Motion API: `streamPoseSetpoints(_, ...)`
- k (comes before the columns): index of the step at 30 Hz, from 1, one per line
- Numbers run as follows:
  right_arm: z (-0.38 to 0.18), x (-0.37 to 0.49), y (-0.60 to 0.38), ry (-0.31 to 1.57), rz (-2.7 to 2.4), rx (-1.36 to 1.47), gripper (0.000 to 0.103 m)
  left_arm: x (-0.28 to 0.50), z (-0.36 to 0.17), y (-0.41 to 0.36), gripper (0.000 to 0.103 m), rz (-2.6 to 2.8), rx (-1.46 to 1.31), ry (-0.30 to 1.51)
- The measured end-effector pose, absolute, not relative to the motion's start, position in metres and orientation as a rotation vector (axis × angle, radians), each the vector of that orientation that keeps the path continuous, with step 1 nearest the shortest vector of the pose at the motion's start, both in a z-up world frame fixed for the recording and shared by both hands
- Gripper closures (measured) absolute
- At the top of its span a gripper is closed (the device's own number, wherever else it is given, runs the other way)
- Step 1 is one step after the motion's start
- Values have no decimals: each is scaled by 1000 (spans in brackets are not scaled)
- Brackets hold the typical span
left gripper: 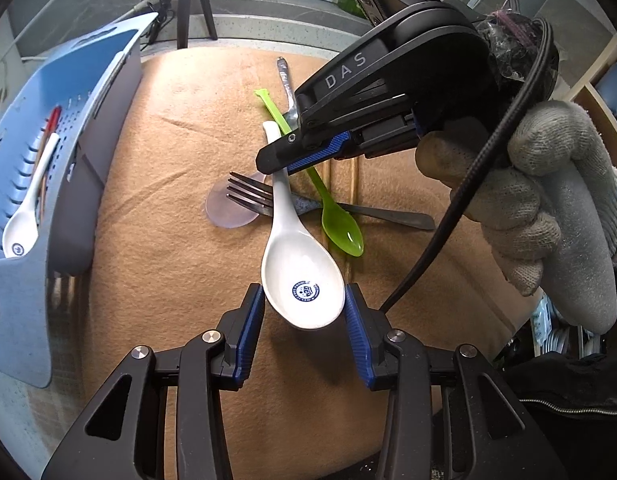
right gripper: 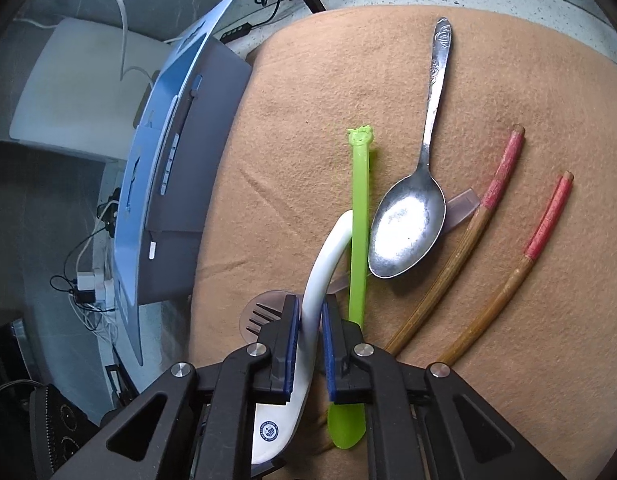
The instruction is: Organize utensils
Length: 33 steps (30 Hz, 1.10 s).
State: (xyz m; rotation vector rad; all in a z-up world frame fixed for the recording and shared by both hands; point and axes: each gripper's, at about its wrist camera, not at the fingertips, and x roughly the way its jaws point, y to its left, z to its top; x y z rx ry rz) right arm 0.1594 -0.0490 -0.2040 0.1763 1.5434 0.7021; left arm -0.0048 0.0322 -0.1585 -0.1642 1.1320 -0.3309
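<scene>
A: Where is the white ceramic spoon (left gripper: pixel 300 264) found?

B: It is laid on the tan cloth (left gripper: pixel 168 240) covering the surface, bowl toward the left tool (left gripper: pixel 304 320). Its handle is pinched between the blue pads of the right tool (right gripper: pixel 310 340), which is clamped on it near mid-handle.

A: And how is the left tool set?

B: It is spread wide, with a pad seen on either side of the spoon's bowl; nothing is gripped by it. Whether the pads touch the bowl cannot be told.

A: What else is seen in the pile?

B: A green plastic spoon (right gripper: pixel 358 240) is laid just beside the white handle, crossing it. A metal spoon (right gripper: pixel 412 224) is placed next to that, bowl up. A fork (left gripper: pixel 252 196) is seen under the white spoon, its tines over a translucent plastic spoon (left gripper: pixel 228 212). Two pairs of wooden chopsticks (right gripper: pixel 460 248) with red ends are laid further right.

A: And the container?

B: A blue basket (left gripper: pixel 48 208) is set at the cloth's left edge; another white spoon (left gripper: pixel 26 216) is held inside it.
</scene>
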Motion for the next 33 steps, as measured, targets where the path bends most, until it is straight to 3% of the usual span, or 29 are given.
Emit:
streamPoseSetpoints(13,-165,160,-33,1480,758,222,94,-1,-128,64,64,-315,-165,1060)
streamPoseSetpoints(33,-133,182,93,1420,861,189,94,17,-111,158,64,-184,-158,985)
